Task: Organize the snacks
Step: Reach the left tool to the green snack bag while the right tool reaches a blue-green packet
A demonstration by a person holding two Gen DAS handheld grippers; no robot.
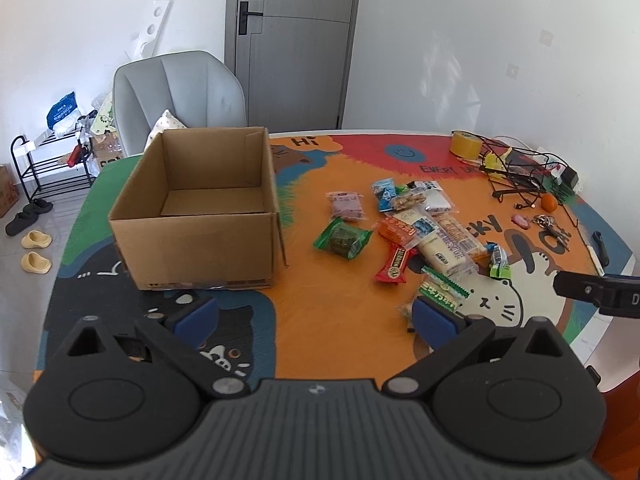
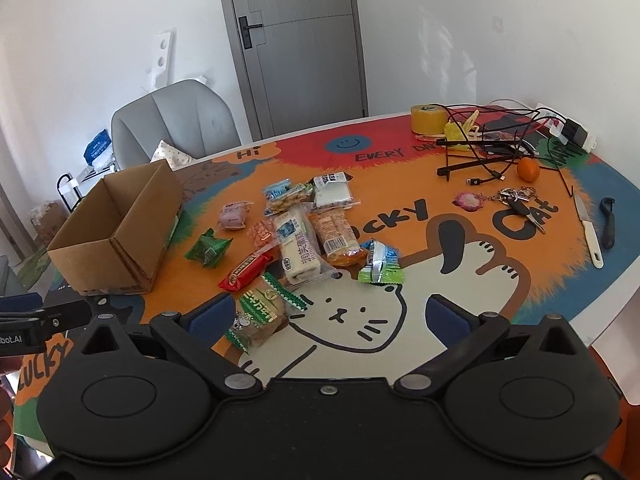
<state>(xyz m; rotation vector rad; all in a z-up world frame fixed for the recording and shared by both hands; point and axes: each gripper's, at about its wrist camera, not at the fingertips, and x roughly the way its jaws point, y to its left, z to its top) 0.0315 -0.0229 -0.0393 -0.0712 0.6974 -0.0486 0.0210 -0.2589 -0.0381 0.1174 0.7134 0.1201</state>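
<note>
A round table [image 1: 320,344] with a bright cartoon cat mat fills both views. An open cardboard box [image 1: 200,216] stands on its left side, nothing visible inside. Right of the box, well apart from it, wrapped snacks [image 2: 304,236] lie in a loose pile. The left gripper [image 1: 316,314] and right gripper [image 2: 332,314] hover above the near edge, both with jaws spread wide and holding nothing. A green-striped packet [image 2: 262,312] lies just beside the right gripper's left finger.

Two handheld grippers, matte black bodies.
Left gripper [image 1: 316,316] and right gripper [image 2: 328,316]: blue pads [image 2: 210,316], silver pivot screws, ribbed centre plate.
</note>
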